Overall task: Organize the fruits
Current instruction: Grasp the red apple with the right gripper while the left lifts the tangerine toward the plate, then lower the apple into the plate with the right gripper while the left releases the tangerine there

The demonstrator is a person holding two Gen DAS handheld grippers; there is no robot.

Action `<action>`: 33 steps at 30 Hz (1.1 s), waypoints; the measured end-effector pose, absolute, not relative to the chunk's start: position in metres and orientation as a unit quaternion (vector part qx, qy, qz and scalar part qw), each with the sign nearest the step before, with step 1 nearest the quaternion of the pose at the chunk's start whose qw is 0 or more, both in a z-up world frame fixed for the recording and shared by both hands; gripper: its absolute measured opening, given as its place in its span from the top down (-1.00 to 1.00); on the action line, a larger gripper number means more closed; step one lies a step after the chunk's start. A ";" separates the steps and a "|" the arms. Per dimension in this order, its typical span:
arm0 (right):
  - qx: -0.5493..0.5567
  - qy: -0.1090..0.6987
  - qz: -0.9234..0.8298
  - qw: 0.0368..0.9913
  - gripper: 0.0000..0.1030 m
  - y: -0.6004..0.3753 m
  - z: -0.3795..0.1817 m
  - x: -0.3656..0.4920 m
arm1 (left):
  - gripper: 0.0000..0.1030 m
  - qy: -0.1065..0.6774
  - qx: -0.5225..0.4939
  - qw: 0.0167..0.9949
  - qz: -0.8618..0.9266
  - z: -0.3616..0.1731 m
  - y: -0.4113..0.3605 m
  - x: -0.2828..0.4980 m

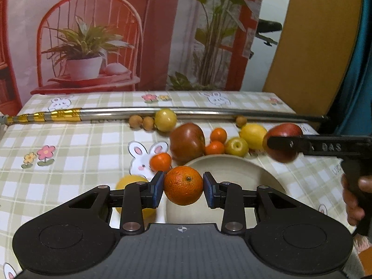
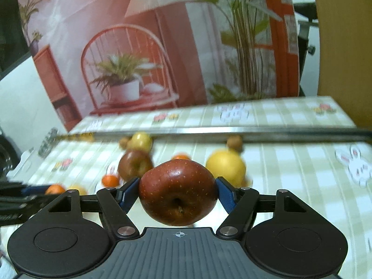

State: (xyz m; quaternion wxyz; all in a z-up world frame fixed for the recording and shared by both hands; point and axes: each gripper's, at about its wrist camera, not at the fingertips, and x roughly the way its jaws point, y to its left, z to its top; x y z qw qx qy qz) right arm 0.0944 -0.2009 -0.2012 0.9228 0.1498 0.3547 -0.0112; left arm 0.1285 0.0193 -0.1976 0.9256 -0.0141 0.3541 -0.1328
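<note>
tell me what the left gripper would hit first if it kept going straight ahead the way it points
Likely the dark red apple on the cloth, just past the bowl. The left gripper, shut on the orange, seems raised above the bowl's rim, though depth is hard to judge.

Both grippers clamped on fruit.
Left gripper pinches an orange between its pads; right gripper grips a red apple.

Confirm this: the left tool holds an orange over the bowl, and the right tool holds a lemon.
Not quite. The right tool holds a dark red apple, not a lemon, as the right wrist view shows. The rest stands: the left tool holds an orange over the bowl.
</note>
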 end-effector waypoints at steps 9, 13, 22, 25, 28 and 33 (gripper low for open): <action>0.128 0.419 0.029 0.899 -0.30 -0.168 -0.220 0.075 | 0.26 0.385 0.042 0.910 -0.148 -0.224 -0.004 0.118; 0.117 0.433 0.038 0.893 -0.30 -0.160 -0.223 0.076 | 0.26 0.397 0.049 0.904 -0.150 -0.232 -0.008 0.115; 0.088 0.457 0.047 0.884 -0.30 -0.148 -0.233 0.076 | 0.26 0.407 0.056 0.900 -0.145 -0.238 -0.006 0.116; 0.085 0.460 0.050 0.883 -0.30 -0.147 -0.233 0.077 | 0.26 0.410 0.054 0.899 -0.144 -0.240 -0.007 0.115; 0.086 0.460 0.050 0.882 -0.31 -0.147 -0.233 0.078 | 0.26 0.414 0.044 0.898 -0.145 -0.241 -0.005 0.116; 0.081 0.463 0.048 0.882 -0.31 -0.148 -0.233 0.078 | 0.25 0.414 0.039 0.898 -0.145 -0.241 -0.005 0.116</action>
